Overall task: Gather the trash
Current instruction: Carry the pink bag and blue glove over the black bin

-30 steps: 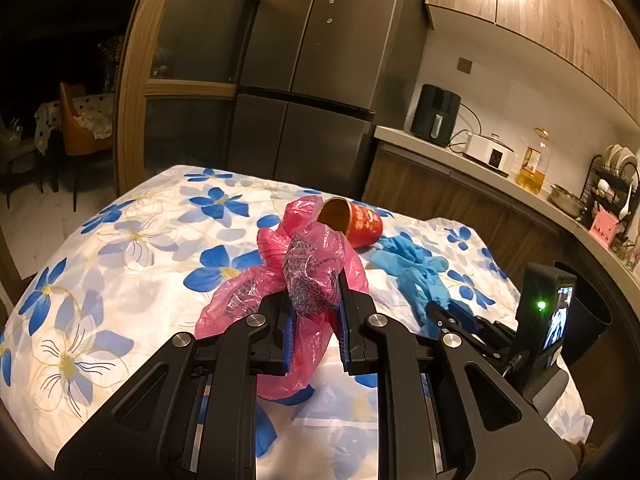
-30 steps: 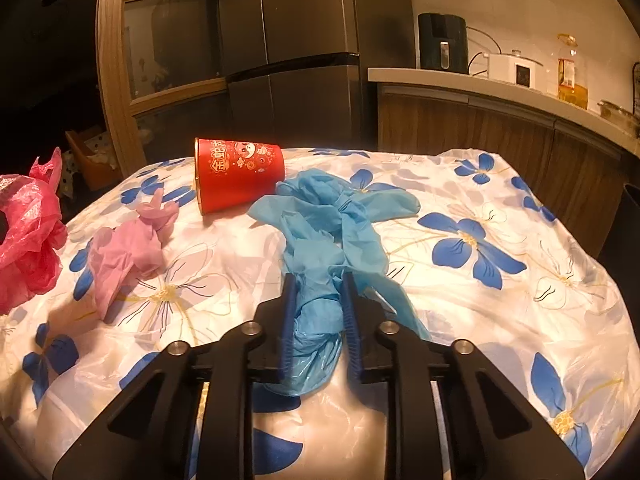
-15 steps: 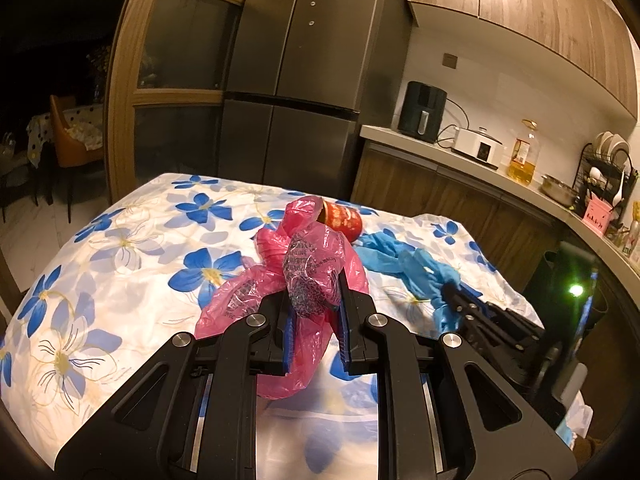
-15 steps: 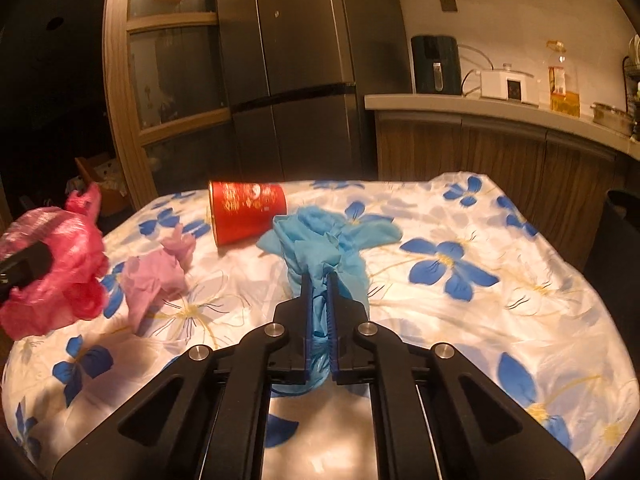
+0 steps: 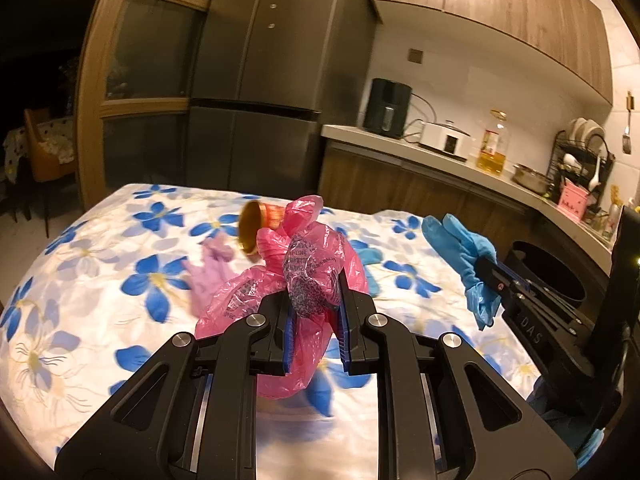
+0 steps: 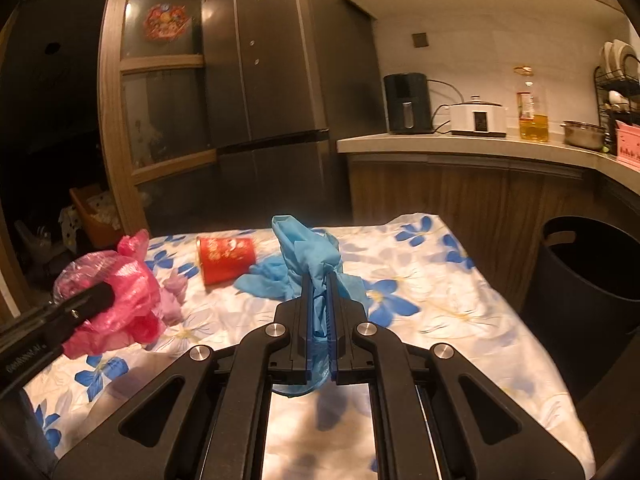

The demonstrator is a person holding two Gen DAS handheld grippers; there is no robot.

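Observation:
My left gripper (image 5: 314,316) is shut on a crumpled pink plastic bag (image 5: 308,276) and holds it above the flowered tablecloth (image 5: 100,280). My right gripper (image 6: 319,308) is shut on a blue glove (image 6: 308,252), lifted off the table; it also shows in the left wrist view (image 5: 464,252). A red paper cup (image 6: 226,258) lies on its side on the table. A pale pink glove (image 5: 210,276) lies near the cup. A second blue glove (image 6: 266,280) lies on the cloth behind my right gripper.
A dark round bin (image 6: 588,280) stands on the floor to the right of the table. A kitchen counter (image 6: 460,142) with appliances runs behind, next to a tall fridge (image 6: 288,80).
My right gripper has shut on the blue glove and lifted it off the table. Both grippers have risen, the left still holding the pink bag.

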